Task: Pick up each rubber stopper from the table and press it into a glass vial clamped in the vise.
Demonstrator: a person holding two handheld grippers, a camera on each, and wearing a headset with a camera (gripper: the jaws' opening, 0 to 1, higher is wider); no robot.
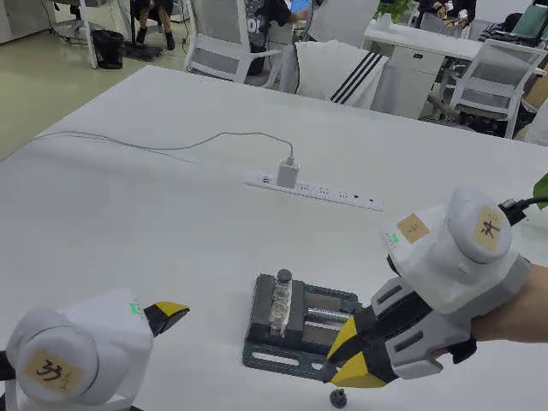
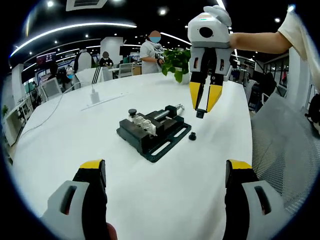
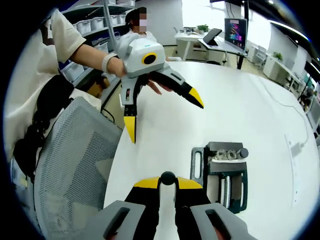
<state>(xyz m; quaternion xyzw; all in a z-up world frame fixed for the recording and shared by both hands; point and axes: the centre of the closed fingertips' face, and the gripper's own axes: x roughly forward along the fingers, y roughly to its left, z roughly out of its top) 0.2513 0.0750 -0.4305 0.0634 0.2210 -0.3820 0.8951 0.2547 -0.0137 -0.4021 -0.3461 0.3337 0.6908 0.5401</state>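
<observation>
A black vise point(image 1: 295, 332) stands on the white table point(image 1: 128, 214) and clamps a clear glass vial point(image 1: 280, 301) lying on its side, with a dark stopper point(image 1: 283, 276) at its far end. My right gripper point(image 1: 330, 370) hovers just right of the vise, shut on a small dark rubber stopper point(image 3: 167, 177), which sits at its yellow tips point(image 2: 200, 113). Another loose stopper point(image 1: 338, 397) lies on the table below it, near the vise's corner point(image 2: 192, 136). My left gripper point(image 2: 165, 170) is open with nothing between its fingers, at the near left, well back from the vise point(image 2: 152, 131).
A white power strip point(image 1: 312, 188) with a plugged charger and a grey cable lies across the table's middle. A mesh chair point(image 2: 285, 140) stands by the table's edge next to the person. Office chairs, desks and people are beyond the far edge.
</observation>
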